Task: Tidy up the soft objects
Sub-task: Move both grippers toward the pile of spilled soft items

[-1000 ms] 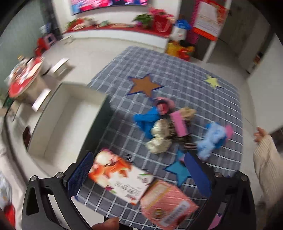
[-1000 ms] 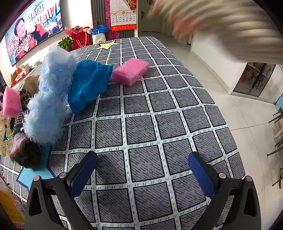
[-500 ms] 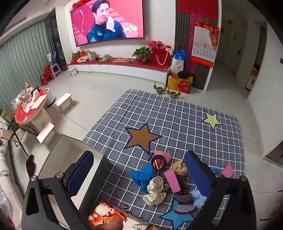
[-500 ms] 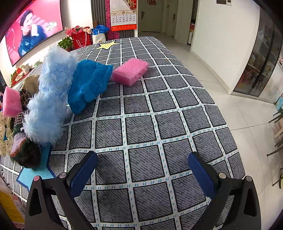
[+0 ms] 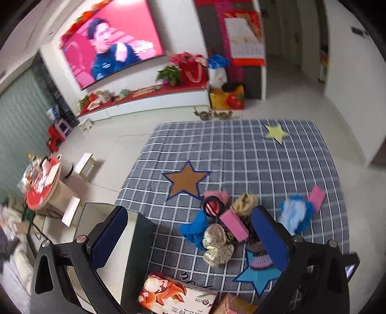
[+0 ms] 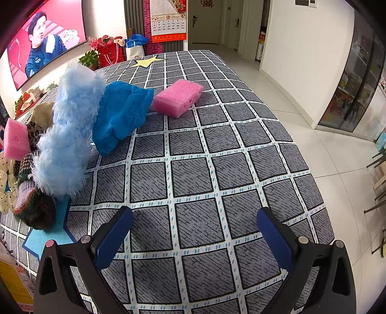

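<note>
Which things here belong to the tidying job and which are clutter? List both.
Job: fluffy blue toy, blue cloth, pink sponge, second pink sponge, knitted hat, dotted scrunchie, white bin.

Clutter: picture book, television, calendar.

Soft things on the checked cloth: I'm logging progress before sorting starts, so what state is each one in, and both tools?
Left tool: open, empty, above the pile.
Right tool: open, empty, low over bare cloth.
Fluffy light-blue toy: leaning on the pile.
Blue fabric piece: crumpled, against the toy.
Pink sponge: lying flat, apart.
Second pink sponge: propped on the pile.
Grey bin: open; contents not visible.
</note>
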Demonstrator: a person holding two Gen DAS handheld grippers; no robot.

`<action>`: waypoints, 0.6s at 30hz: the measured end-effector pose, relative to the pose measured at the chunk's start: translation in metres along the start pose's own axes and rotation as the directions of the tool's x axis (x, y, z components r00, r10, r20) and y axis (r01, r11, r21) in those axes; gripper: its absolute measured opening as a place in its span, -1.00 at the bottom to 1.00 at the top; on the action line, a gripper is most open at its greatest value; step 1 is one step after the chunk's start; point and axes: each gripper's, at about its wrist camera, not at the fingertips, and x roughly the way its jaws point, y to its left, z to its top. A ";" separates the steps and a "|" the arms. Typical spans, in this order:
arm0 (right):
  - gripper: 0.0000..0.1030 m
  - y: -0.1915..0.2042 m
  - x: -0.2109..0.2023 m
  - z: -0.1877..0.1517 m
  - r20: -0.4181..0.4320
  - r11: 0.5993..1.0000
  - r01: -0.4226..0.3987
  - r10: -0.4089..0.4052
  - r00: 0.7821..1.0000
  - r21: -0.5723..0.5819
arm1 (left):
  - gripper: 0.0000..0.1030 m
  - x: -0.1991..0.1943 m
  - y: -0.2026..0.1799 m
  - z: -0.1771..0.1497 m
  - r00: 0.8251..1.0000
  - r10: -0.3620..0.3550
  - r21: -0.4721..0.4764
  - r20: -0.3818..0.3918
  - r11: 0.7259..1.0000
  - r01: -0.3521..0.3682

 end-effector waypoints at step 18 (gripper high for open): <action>0.99 0.001 0.001 0.000 0.000 1.000 0.000 0.000 1.000 0.000 | 0.99 0.050 0.070 0.003 0.991 -0.087 -0.123 -0.103 0.990 0.074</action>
